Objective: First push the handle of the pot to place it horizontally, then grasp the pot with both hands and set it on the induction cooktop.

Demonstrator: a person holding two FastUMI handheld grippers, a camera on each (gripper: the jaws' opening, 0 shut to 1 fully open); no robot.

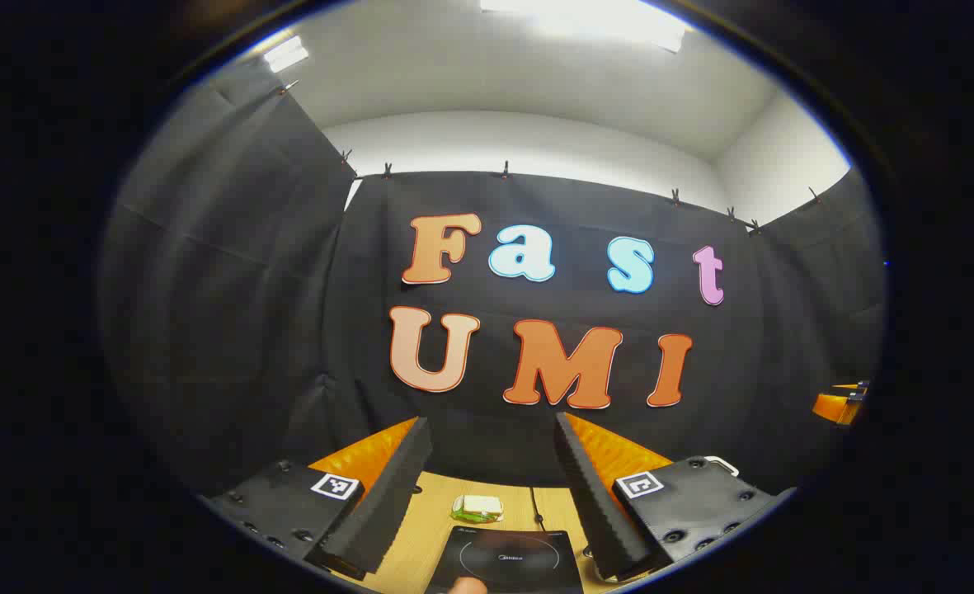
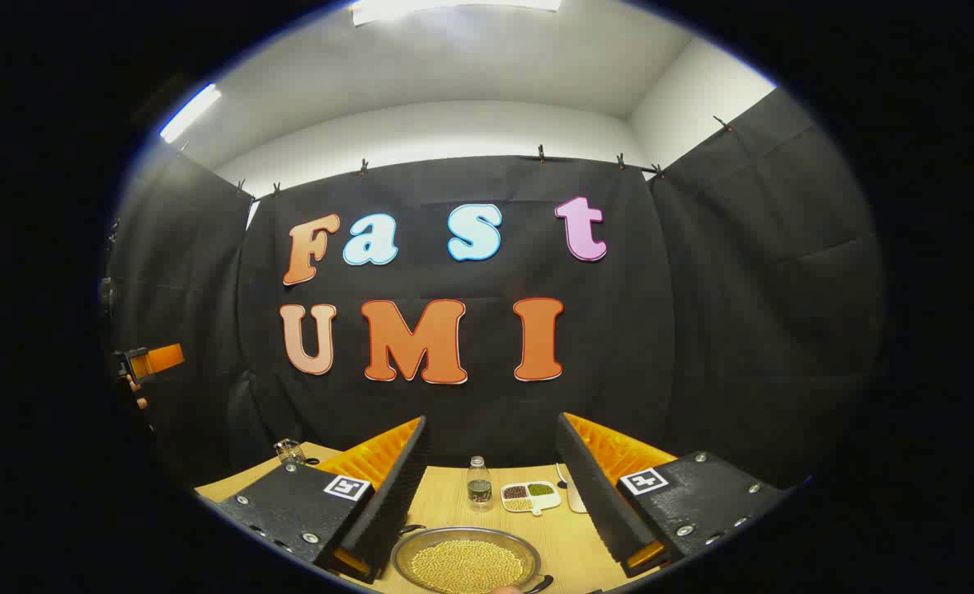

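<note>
A round metal pot (image 2: 466,563) full of yellow grains sits on the wooden table, low in the right gripper view. A dark handle (image 2: 539,584) sticks out at its lower right. My right gripper (image 2: 492,421) is held above and behind the pot, open, with nothing between its fingers. In the left gripper view the black induction cooktop (image 1: 510,561) lies flat on the table below my left gripper (image 1: 491,422). That gripper is open and holds nothing. Each view catches the other gripper far off at its edge: the right gripper (image 1: 838,404) and the left gripper (image 2: 153,360).
A green and white pack (image 1: 477,508) and a thin cable (image 1: 537,508) lie behind the cooktop. Behind the pot stand a small bottle (image 2: 478,482), a divided dish of beans (image 2: 530,495), a white utensil (image 2: 574,497) and a glass (image 2: 289,450).
</note>
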